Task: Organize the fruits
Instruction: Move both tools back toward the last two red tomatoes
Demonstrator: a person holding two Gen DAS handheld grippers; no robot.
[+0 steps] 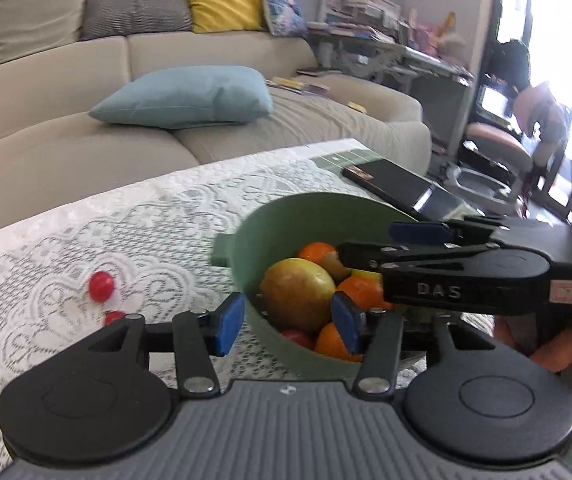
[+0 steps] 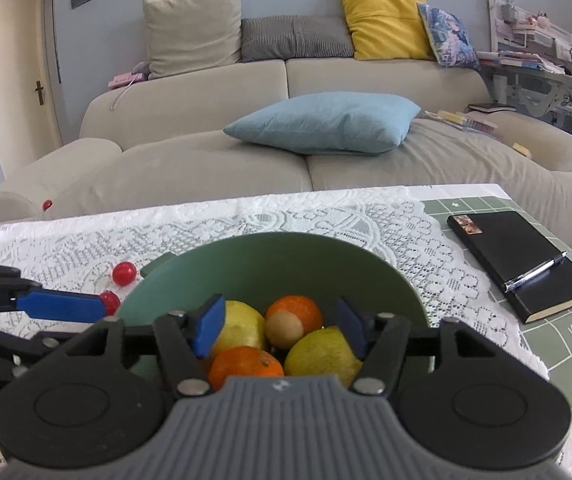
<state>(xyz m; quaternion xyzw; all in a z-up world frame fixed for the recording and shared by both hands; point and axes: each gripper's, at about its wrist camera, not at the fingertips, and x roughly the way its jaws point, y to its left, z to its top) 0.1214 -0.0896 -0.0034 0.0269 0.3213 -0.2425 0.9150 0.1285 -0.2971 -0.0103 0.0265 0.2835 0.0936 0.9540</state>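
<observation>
From the left wrist camera, the left gripper point(image 1: 287, 326) hangs with its blue-padded jaws spread apart and empty, straddling the near wall of a green bowl point(image 1: 264, 216) that sits on a white lace tablecloth point(image 1: 86, 236). Inside the bowl lie a large yellow-red mango point(image 1: 297, 294), several oranges point(image 1: 359, 292) and a small red fruit point(image 1: 297, 338) at the near side. The right gripper point(image 1: 385, 242) reaches in from the right above the bowl, seen side-on. Two small red tomatoes point(image 1: 101, 286) rest on the cloth left of the bowl, apart from it. A black notebook point(image 1: 397, 184) lies beyond the bowl. From the right wrist camera, the right gripper point(image 2: 282, 326) hovers over the bowl point(image 2: 286, 256), jaws wide open and holding nothing. Below it are an orange point(image 2: 246, 366), a brown kiwi point(image 2: 284, 330) touching another orange, and yellowish fruits either side. The left gripper's blue fingertip point(image 2: 62, 306) sits beside a tomato point(image 2: 110, 302). A pen point(image 2: 535, 274) rests on the notebook point(image 2: 509, 252).
</observation>
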